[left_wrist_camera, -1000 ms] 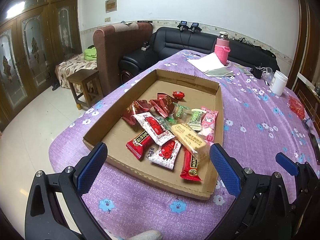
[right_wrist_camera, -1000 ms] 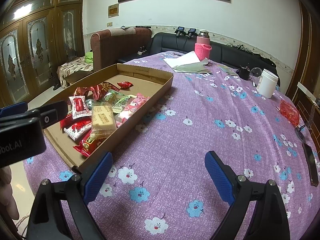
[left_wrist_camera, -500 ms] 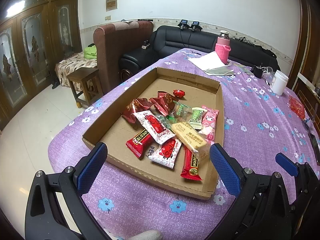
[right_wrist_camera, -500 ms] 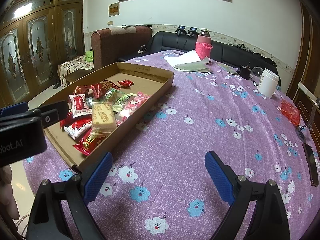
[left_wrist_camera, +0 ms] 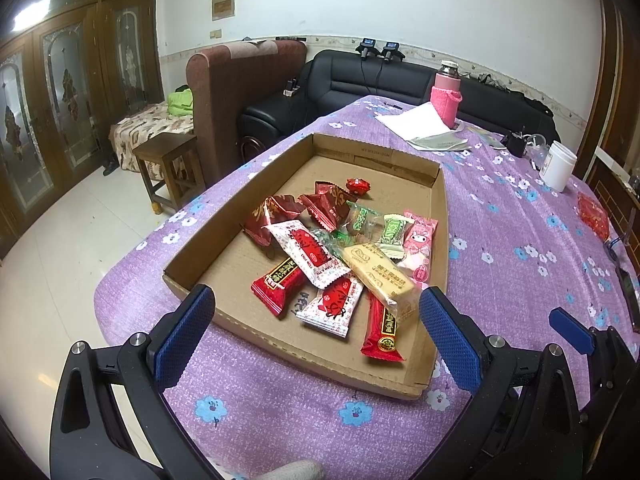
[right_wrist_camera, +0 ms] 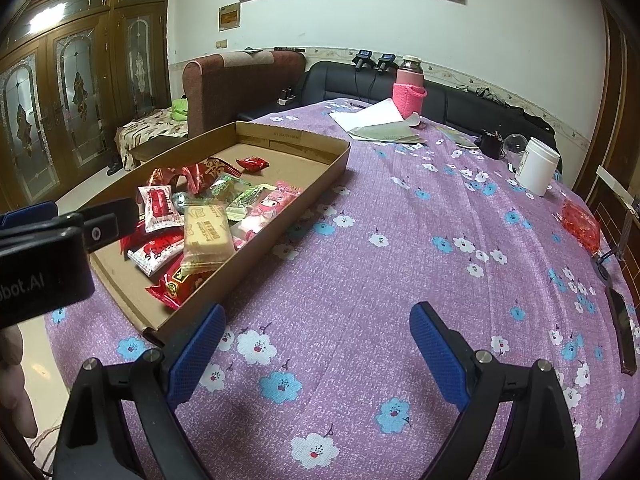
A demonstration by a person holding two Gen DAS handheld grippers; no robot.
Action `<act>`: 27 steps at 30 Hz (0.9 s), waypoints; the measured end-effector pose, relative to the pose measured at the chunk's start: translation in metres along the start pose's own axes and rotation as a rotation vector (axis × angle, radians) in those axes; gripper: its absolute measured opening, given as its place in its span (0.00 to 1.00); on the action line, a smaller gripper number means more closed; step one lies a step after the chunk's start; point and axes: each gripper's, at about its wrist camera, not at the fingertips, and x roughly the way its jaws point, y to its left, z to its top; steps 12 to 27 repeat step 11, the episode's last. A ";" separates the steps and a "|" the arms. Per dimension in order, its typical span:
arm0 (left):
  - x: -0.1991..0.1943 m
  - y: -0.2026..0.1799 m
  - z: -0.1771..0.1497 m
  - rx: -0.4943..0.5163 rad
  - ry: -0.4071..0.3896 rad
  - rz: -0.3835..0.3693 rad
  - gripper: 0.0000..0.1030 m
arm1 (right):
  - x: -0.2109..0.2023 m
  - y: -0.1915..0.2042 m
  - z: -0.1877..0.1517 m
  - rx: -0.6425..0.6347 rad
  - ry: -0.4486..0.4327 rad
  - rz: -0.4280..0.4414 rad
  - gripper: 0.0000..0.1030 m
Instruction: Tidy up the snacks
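The snacks [left_wrist_camera: 340,256] lie in a messy pile in the cardboard tray [left_wrist_camera: 248,200], in the middle of the left view. The left gripper [left_wrist_camera: 316,332] hangs wide open and empty just before the tray; the right gripper [right_wrist_camera: 316,352] is wide open over bare cloth. Go slowly and pick one top packet. Since the earlier frame the tray looks slightly lower; nothing else moved.
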 end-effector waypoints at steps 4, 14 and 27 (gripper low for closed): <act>-0.006 0.000 -0.001 -0.002 -0.031 0.002 1.00 | 0.000 0.000 0.000 -0.004 0.003 0.003 0.92; -0.020 -0.002 0.006 0.008 -0.030 -0.019 1.00 | -0.004 -0.016 0.006 0.023 -0.006 0.002 0.92; -0.020 -0.002 0.006 0.008 -0.030 -0.019 1.00 | -0.004 -0.016 0.006 0.023 -0.006 0.002 0.92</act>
